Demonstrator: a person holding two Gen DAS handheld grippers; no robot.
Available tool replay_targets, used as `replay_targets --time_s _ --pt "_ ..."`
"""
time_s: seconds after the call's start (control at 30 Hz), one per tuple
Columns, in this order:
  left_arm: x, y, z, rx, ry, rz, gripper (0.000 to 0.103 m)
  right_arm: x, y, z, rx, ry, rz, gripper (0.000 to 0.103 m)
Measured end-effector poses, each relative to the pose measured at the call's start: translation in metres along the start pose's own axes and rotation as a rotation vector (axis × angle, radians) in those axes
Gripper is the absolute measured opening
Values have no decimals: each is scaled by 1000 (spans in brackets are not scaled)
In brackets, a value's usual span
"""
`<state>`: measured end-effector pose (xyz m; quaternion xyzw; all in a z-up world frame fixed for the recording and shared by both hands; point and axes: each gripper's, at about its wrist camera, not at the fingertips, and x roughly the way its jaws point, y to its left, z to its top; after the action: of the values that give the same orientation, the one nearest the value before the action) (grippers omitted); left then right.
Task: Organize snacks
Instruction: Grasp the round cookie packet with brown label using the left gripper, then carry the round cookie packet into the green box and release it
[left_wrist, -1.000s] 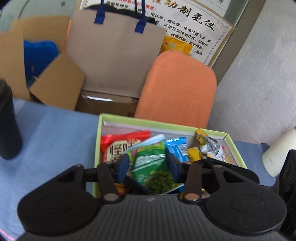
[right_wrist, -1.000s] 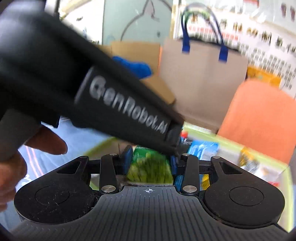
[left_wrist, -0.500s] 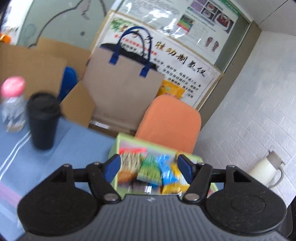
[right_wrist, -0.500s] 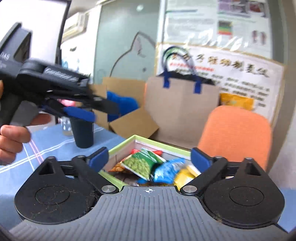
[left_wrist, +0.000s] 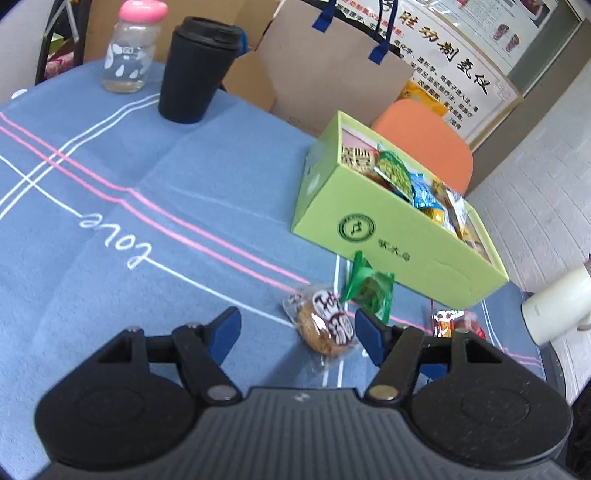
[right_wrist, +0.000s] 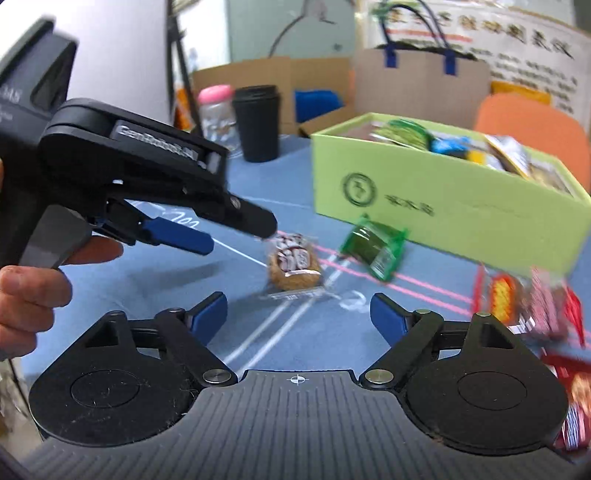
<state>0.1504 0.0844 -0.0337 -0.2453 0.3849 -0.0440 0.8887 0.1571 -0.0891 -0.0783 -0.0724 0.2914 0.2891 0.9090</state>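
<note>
A lime-green box holding several snack packets stands on the blue tablecloth. In front of it lie a round biscuit in clear wrap, a green packet and red packets. My left gripper is open and empty, just above and short of the biscuit; it also shows in the right wrist view. My right gripper is open and empty, low over the cloth near the biscuit.
A black cup and a pink-capped bottle stand at the table's far side. A white jug is at the right edge. A paper bag, cardboard boxes and an orange chair stand behind.
Both grippers opened, letting go of the green packet in the box, and pulled back out of it. They now hover over the loose snacks on the cloth.
</note>
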Motion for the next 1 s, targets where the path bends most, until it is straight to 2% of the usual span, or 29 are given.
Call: replay_targets --time_s 0.13,0.23,0.3,0.33,0.37,0.43,0.47,0.53,0.57,0.6,0.63,0.83,1.0 --pt "12 -4 9 12 25 -14 67 21 -4 17 -15 14 19 75" --pt "27 -6 8 6 61 -36 67 30 -5 19 -21 42 47 73" --pt "34 -7 10 13 72 -38 67 33 -6 19 -20 51 35 73" --pt "36 -7 10 15 78 -38 67 36 -7 19 -20 57 33 69" --pt "38 -7 10 13 85 -37 67 39 -8 19 -18 66 38 57" --pt "40 -4 7 9 89 -39 63 46 -9 18 -6 89 53 47" --pt "39 -4 6 17 87 -40 51 46 -6 17 -22 79 41 43" --pt "35 -4 3 25 95 -51 42 44 2 15 -62 73 14 34" --pt "34 -3 1 14 115 -84 37 41 5 14 -62 69 24 32" --pt "31 -2 -1 -1 119 -109 36 36 7 12 -56 62 37 30" --pt "27 -3 -4 -3 116 -119 36 31 10 11 -52 54 41 21" --pt "9 -34 5 34 78 -190 36 -5 15 10 -86 -14 -37 18" --pt "23 -89 58 106 28 -278 35 -26 -22 45 -88 -99 -103 18"
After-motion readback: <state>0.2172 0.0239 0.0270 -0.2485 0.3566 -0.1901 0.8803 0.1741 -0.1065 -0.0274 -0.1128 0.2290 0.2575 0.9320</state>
